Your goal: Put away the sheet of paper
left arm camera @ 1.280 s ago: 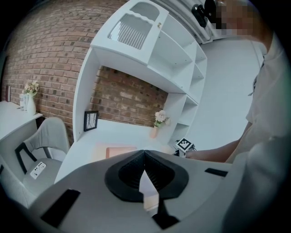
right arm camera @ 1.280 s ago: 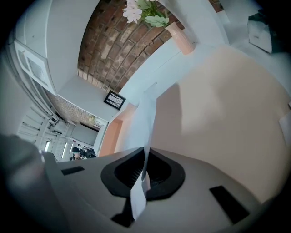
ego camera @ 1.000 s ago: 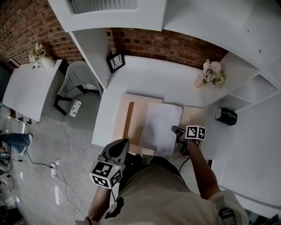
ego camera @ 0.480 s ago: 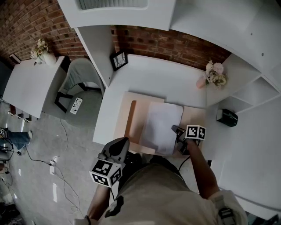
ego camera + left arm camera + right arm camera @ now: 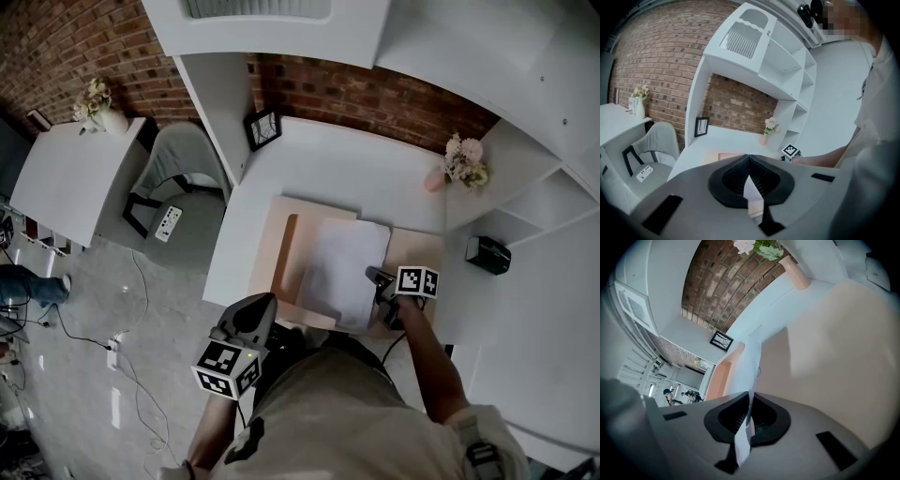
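Pinching the sheet of paper at five o'clock, my right gripper could tear it if I yank; left gripper closed, empty.

The left gripper hangs at the near left, jaws together, while the right gripper, held farther out, pinches the sheet of paper.

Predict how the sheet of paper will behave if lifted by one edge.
Probably floppy: the sheet of paper curves beyond where the right tongs pinch its edge. Likely very light, being one thin sheet.
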A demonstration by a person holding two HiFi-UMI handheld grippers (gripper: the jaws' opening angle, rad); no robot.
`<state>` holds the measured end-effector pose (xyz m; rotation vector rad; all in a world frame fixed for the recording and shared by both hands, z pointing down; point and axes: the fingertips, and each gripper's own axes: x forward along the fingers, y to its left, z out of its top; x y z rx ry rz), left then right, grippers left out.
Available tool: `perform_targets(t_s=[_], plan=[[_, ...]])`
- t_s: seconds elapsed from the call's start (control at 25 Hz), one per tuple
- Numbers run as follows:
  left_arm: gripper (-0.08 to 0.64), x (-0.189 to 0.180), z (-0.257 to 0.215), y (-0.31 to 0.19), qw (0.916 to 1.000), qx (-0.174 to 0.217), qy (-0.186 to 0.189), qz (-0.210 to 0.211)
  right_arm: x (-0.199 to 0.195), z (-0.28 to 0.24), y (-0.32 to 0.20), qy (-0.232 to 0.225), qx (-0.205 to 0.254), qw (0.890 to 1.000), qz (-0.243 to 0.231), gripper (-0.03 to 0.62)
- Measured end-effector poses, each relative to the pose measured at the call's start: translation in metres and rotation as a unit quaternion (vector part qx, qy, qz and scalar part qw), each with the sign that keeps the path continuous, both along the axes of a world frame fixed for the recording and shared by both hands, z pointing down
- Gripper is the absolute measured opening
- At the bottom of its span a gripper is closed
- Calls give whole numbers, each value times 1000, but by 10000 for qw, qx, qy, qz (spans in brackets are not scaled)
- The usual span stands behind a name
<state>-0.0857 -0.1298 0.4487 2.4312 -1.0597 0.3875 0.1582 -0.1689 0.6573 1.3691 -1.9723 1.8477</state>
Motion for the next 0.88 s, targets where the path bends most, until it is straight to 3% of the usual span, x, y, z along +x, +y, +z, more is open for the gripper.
perform_targets(t_s=[0.88], plan=[[15,-5,-1,6,9999,-69,-2,-132,-34,-9,-20,-361,35,9993,-124,28]])
